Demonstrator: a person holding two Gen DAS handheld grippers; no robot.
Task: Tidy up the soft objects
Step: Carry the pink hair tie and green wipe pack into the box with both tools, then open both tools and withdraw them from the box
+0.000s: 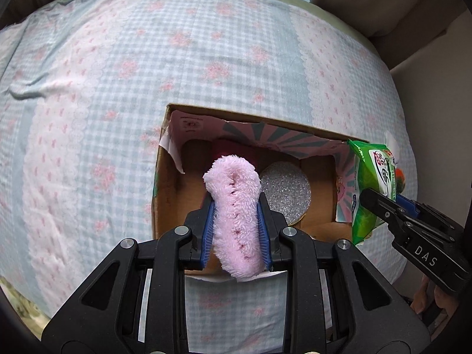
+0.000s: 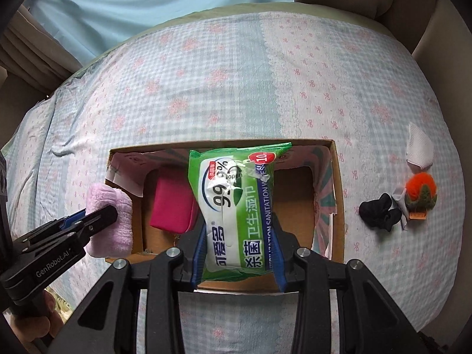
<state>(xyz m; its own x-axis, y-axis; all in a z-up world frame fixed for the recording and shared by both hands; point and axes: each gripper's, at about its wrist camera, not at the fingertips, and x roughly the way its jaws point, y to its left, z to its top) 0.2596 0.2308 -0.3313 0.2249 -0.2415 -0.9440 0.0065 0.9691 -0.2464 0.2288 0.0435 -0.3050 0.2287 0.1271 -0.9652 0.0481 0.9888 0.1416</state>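
Observation:
An open cardboard box (image 1: 160, 194) (image 2: 337, 194) sits on the bed. My left gripper (image 1: 236, 206) is shut on a pink fluffy cloth (image 1: 234, 209) and holds it above the box's near left part; it also shows in the right wrist view (image 2: 110, 221). My right gripper (image 2: 237, 224) is shut on a green wet-wipes pack (image 2: 236, 206) above the box's middle; the pack shows at the box's right end in the left wrist view (image 1: 371, 188). Inside the box lie a magenta pouch (image 2: 171, 203) and a silver glittery disc (image 1: 286, 191).
The bed has a blue-and-pink checked sheet (image 2: 236, 88). To the right of the box lie a black cloth item (image 2: 379, 212), an orange fuzzy toy (image 2: 420, 191) and a white cloth piece (image 2: 419, 147). A beige headboard or cushion (image 1: 383, 3) stands behind the bed.

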